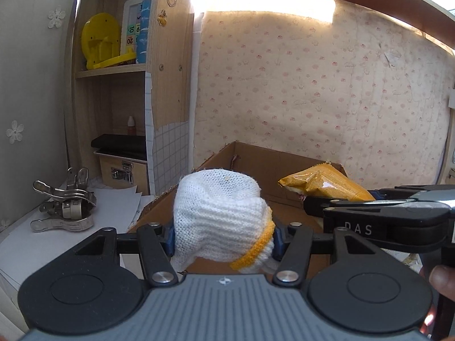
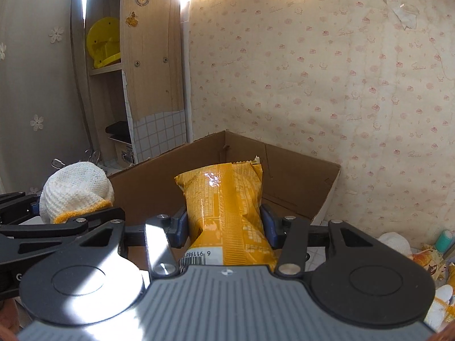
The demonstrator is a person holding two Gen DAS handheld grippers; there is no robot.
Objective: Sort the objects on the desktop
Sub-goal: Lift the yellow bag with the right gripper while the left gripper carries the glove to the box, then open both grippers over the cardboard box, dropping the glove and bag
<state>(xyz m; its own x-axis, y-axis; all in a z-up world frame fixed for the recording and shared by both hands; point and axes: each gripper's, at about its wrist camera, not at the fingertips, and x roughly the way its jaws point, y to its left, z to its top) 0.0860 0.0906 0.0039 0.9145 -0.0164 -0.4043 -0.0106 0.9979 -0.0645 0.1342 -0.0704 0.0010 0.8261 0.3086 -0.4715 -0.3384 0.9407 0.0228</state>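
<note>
White knitted cotton, a balled work glove (image 1: 219,216) with a yellow cuff, sits pinched between the pads of the left gripper (image 1: 223,238) at the near edge of an open cardboard box (image 1: 256,159). The right gripper (image 2: 224,224) clamps an orange snack packet (image 2: 224,210) above that box.
</note>
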